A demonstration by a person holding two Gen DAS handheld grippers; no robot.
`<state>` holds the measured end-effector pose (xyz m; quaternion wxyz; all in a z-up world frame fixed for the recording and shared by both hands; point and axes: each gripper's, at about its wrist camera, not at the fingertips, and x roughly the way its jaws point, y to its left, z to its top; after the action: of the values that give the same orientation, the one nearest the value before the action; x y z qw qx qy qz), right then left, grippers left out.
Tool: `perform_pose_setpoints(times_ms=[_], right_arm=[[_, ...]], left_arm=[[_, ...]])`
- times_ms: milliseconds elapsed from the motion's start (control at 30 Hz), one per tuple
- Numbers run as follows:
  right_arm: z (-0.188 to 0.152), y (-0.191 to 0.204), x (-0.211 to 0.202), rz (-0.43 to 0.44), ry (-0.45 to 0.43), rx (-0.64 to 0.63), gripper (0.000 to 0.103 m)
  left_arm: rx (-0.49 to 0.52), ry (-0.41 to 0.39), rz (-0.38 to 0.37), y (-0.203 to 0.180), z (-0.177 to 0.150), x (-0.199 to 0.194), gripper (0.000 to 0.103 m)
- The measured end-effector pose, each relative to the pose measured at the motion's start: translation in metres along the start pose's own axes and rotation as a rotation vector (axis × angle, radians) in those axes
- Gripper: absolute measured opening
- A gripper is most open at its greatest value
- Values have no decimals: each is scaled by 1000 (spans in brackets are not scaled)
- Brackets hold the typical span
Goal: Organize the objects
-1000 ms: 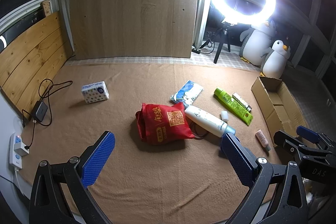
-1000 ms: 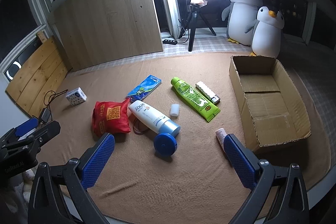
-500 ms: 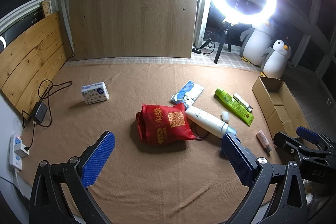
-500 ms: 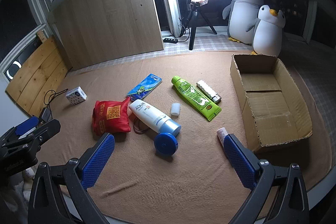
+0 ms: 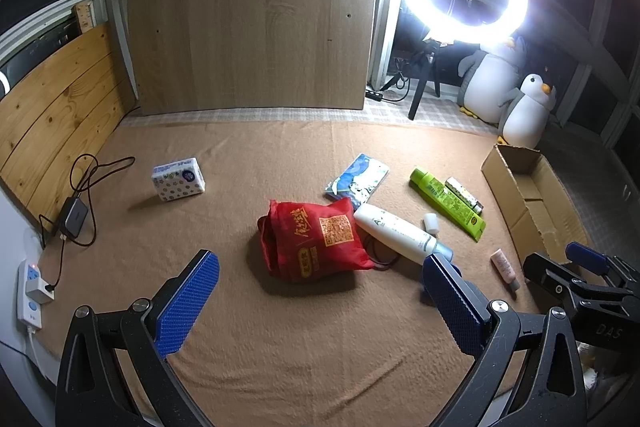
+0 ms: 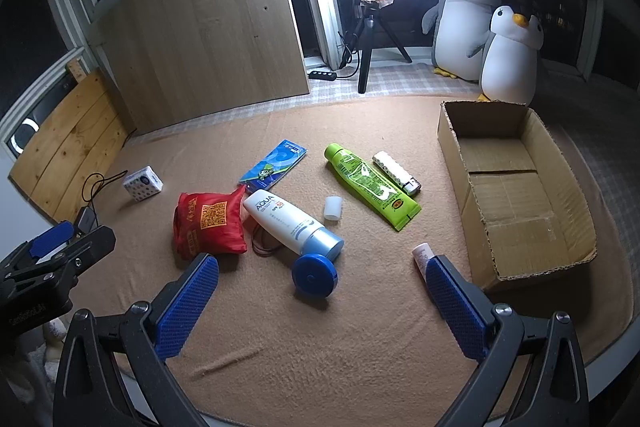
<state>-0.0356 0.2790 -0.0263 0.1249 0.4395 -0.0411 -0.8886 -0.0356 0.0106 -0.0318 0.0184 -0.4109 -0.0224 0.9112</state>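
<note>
**Operator:** Between my right gripper (image 6: 320, 291) pads lies bare blanket; its jaws stand wide apart and hold nothing. My left gripper (image 5: 320, 291) is equally wide and empty, hovering over the near edge of the blanket (image 6: 320, 347).

**Colleague:** What lies closest?

**Operator:** Just ahead of the right gripper sits the blue round case (image 6: 314, 275), touching the cap of the white AQUA bottle (image 6: 288, 223). A small pink tube (image 6: 422, 257) lies right by my right pad, just beside the near corner of the cardboard box (image 6: 516, 195).

**Colleague:** And farther out?

**Operator:** Ahead of the left gripper is the red bag (image 5: 316, 239), leaning against the bottle. Beyond come the white cap (image 6: 333, 207), green tube (image 6: 370, 185), lighter (image 6: 396, 173) and blue packet (image 6: 274, 165); the tissue pack (image 5: 178, 179) sits well apart toward the left edge.

**Colleague:** Why the box there?

**Operator:** I judge it's the bin: open-topped, empty, at the right edge within my right gripper's reach.
</note>
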Motion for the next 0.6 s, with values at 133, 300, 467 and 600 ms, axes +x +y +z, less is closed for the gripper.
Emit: perform_pose_setpoints(times_ms=[133,300,467,600], right_arm=[[0,-3,4,-3,5,6,102],[2,-6,8,-5,12,15,102],[1,-8,10,-6,22,22,102],[1,-11,12,-7,33,32,102]], left_arm=[[-3,8,5,5,4,6,103],[-7,10,29,18,14,18,103],[-17,37,38,33,24,40,103],[-22,67,49,42,31,66,103]])
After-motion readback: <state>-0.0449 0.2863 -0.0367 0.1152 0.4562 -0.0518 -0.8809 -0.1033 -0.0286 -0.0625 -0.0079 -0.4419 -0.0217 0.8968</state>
